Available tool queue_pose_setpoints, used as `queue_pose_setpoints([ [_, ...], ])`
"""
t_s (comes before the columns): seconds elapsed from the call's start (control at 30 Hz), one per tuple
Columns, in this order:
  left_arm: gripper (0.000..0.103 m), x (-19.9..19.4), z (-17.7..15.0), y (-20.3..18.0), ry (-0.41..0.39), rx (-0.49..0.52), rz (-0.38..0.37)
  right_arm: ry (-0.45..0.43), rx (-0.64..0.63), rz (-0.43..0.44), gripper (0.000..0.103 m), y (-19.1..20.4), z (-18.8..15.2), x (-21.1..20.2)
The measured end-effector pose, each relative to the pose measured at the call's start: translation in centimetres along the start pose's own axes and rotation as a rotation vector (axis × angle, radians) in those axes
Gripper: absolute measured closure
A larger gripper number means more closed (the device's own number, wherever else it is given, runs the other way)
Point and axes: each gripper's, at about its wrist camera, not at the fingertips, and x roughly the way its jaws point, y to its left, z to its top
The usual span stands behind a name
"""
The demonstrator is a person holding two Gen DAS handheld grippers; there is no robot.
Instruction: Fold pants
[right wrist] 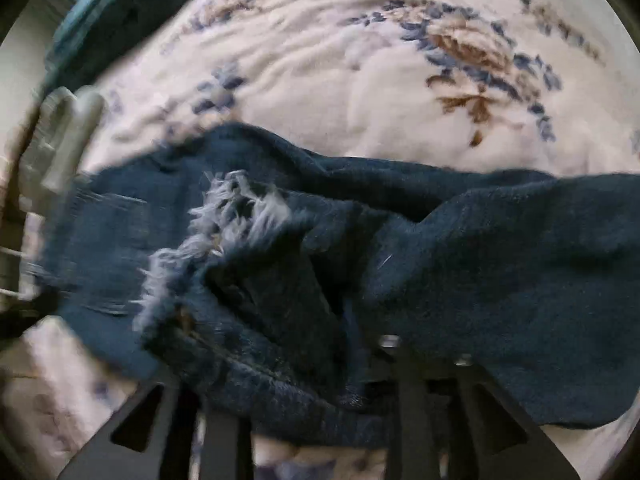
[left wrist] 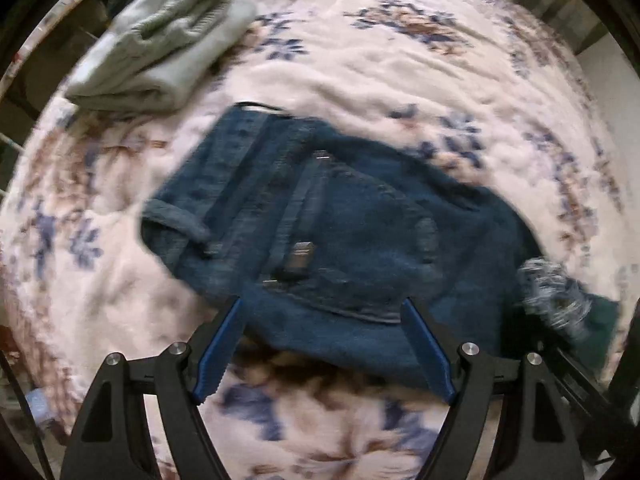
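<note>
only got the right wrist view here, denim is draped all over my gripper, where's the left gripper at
Observer: The left gripper is open, its blue fingers straddling the near edge of the jeans without pinching it.
Operator: which part of the pants is that
Observer: The waist end: belt loops and a back pocket face up on the floral blanket.
Operator: anything else on the bed
Observer: A folded pale green knit lies beyond the jeans to the left, apart from them.
Operator: my end lifted?
Observer: The left view shows a frayed hem raised at the right edge, though it is blurred.
</note>
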Motion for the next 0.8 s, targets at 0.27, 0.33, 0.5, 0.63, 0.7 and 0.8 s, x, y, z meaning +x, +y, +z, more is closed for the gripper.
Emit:
queue_pose_setpoints([
  [0.27,0.024,1.7,1.6,-7.3,0.175,-0.078,-0.388,-0.056,0.295,0.169,0.008,-8.8,-1.7,-10.8],
  [0.33,0.024,3.3,1.6,-9.7,0.241,-0.053,-0.418,-0.084,0.347,0.127,0.008,-11.8,-2.3,-12.6],
  [0.5,0.026,7.9,0.6,-14.1,0.338,0.057,-0.329,-0.068,0.472,0.025,0.008,-19.7,-0.8,-12.4],
  [0.63,0.080,8.4,0.0,-15.6,0.254,0.186,-0.174,-0.055,0.526,0.017,0.008,-22.9,-1.3,-11.5],
  [0.7,0.089,7.6,0.1,-15.0,0.182,0.215,-0.113,-0.049,0.517,0.007,0.008,-23.6,-1.4,-11.1],
  [0.8,0.094,7.6,0.7,-12.1,0.146,0.175,-0.022,-0.025,0.506,-0.026,0.008,-24.0,-1.4,-10.2],
])
